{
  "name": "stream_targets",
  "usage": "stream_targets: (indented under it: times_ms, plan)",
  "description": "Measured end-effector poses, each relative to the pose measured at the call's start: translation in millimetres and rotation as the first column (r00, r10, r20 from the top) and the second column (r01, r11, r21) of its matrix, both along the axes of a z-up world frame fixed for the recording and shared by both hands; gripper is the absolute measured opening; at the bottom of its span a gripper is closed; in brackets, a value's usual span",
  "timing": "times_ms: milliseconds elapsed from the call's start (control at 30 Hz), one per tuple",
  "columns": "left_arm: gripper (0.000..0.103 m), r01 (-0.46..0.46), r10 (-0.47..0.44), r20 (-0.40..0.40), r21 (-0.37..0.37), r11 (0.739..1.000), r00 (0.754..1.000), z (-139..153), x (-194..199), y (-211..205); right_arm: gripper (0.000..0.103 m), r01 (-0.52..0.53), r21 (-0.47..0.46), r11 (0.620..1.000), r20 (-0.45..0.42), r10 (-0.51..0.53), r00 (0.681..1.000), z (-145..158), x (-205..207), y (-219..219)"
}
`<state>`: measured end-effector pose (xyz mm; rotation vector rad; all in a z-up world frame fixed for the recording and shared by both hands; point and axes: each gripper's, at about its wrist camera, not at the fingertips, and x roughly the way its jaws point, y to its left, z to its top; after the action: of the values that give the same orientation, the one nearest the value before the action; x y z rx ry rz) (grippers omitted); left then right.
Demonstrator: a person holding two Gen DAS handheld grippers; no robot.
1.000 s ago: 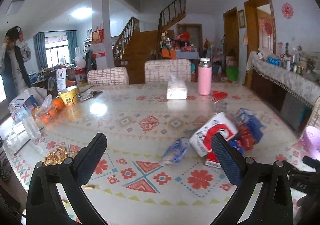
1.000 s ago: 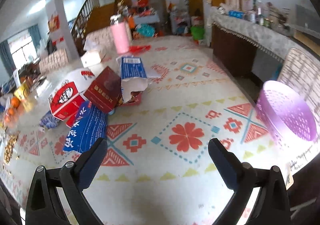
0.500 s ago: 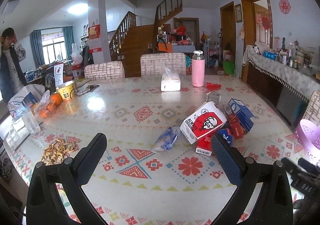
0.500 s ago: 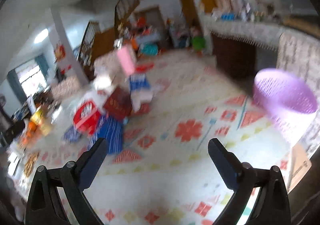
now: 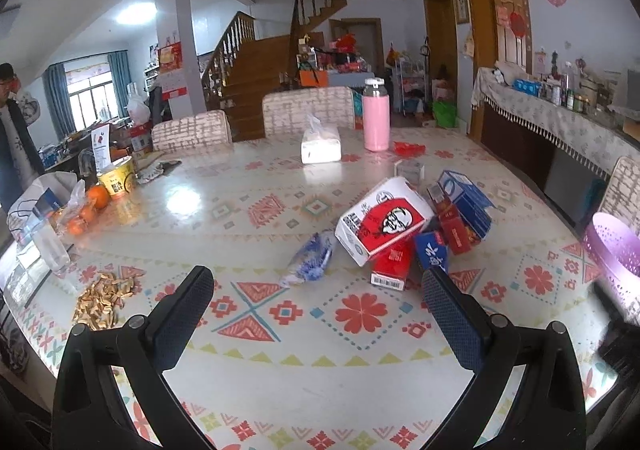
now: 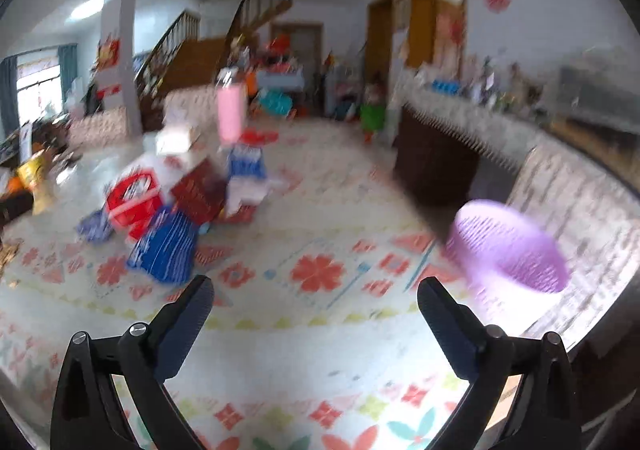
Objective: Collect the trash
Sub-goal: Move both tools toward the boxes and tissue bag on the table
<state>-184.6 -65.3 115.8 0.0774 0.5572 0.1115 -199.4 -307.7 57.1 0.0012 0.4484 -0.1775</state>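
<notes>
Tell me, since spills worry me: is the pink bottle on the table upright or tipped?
Upright. The pink bottle stands on its base on the table, silver cap on top, beside the tissue pack.

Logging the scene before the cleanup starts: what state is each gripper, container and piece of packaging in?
Left gripper: open, empty.
Right gripper: open, empty.
Purple perforated plastic basket: tilted at the table edge.
Red-and-white paper food bag: lying on its side atop the boxes.
Pink cylindrical flask: upright, capped.
White tissue pack: tissue sticking out.
</notes>
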Motion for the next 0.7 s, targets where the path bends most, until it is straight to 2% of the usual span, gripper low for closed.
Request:
stream_targets:
  times_ms: [33,67,133,167,200,233,267,300,367,433,500,600,633,700]
  plan:
    - [0.103,0.002,-0.002,-0.005,0.003,1.0,1.0,-2,1,-1,0.103,0.029,-0.007,1.0,0.111,-0.028,0.993,10,-14,-2]
    - [0.103,0.004,-0.004,-0.011,0.005,1.0,1.0,-4,3,-2,0.103,0.047,-0.008,0.999,0.223,-0.044,0.974,19,-28,-4]
    - [0.103,0.012,-0.012,-0.023,0.003,1.0,1.0,-7,6,-2,0.103,0.007,0.007,1.0,0.396,-0.009,0.918,29,-50,-8]
    - [0.103,0.017,-0.017,-0.029,0.0,1.0,0.999,-8,7,-3,0.103,-0.033,0.012,0.999,0.411,0.025,0.911,31,-50,-10]
    - [0.103,0.021,-0.021,-0.034,-0.003,1.0,0.999,-9,8,-3,0.103,-0.057,0.011,0.998,0.362,0.049,0.931,32,-41,-11]
    - [0.103,0.027,-0.028,-0.039,-0.005,1.0,0.999,-11,9,-4,0.103,-0.079,0.002,0.997,0.259,0.076,0.963,30,-24,-11]
    - [0.103,0.037,-0.038,-0.045,-0.011,0.999,0.998,-12,10,-4,0.103,-0.087,-0.011,0.996,0.168,0.087,0.982,26,-8,-10]
    - [0.103,0.048,-0.048,-0.052,-0.018,0.999,0.997,-14,11,-4,0.103,-0.055,-0.036,0.998,0.116,0.059,0.991,22,0,-9]
    - [0.103,0.062,-0.064,-0.069,-0.033,0.998,0.996,-17,13,-4,0.103,0.02,-0.104,0.994,0.101,-0.01,0.995,19,4,-4]
    - [0.103,0.075,-0.079,-0.084,-0.053,0.996,0.993,-22,15,-3,0.103,0.096,-0.16,0.982,0.145,-0.073,0.987,24,-3,3]
    - [0.103,0.091,-0.097,-0.093,-0.074,0.993,0.991,-25,18,-4,0.103,0.119,-0.218,0.969,0.148,-0.088,0.985,24,-3,11]
    - [0.103,0.13,-0.142,-0.102,-0.114,0.985,0.985,-30,19,-4,0.103,0.034,-0.217,0.976,-0.011,-0.037,0.999,7,19,9]
    - [0.103,0.145,-0.158,-0.1,-0.124,0.982,0.982,-31,18,-4,0.102,0.042,-0.196,0.98,-0.023,-0.048,0.999,2,20,4]
    - [0.103,0.172,-0.187,-0.102,-0.139,0.975,0.977,-34,19,-3,0.102,0.065,-0.167,0.984,0.01,-0.065,0.998,3,13,-1]
